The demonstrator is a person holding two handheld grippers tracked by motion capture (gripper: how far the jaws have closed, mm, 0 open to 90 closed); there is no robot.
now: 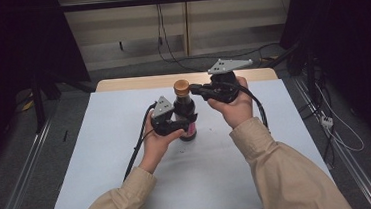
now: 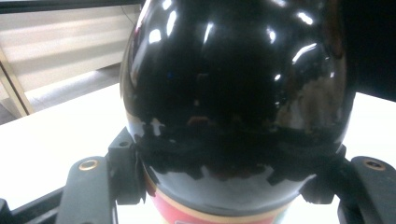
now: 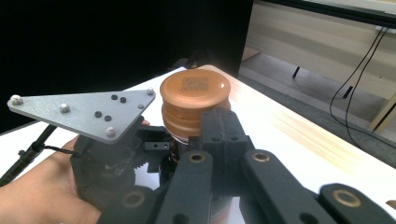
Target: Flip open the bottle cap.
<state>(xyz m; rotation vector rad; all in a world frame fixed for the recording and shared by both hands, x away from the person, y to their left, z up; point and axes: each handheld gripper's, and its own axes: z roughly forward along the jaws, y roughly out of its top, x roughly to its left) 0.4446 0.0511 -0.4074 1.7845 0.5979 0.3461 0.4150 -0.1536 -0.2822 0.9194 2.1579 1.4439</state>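
Dark glass bottle point(image 1: 186, 115) clamped low by left gripper point(image 1: 181, 125); right gripper point(image 1: 196, 89) pinched beside orange-brown plastic cap point(image 3: 194, 96), should seat squarely before twisting.

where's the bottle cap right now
The orange cap sits on the dark bottle near the table's middle in the high view, right tongs at it, left tongs clamping the bottle's body.

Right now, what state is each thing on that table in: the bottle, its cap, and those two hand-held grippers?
Bottle: upright on the table, dark, clamped round its body.
Cap: on the bottle's neck.
Left hand-held gripper: shut on the bottle, a jaw on each side.
Right hand-held gripper: jaws against the neck just under the cap; cannot tell if it grips.
Table: white sheet over it, lying flat.
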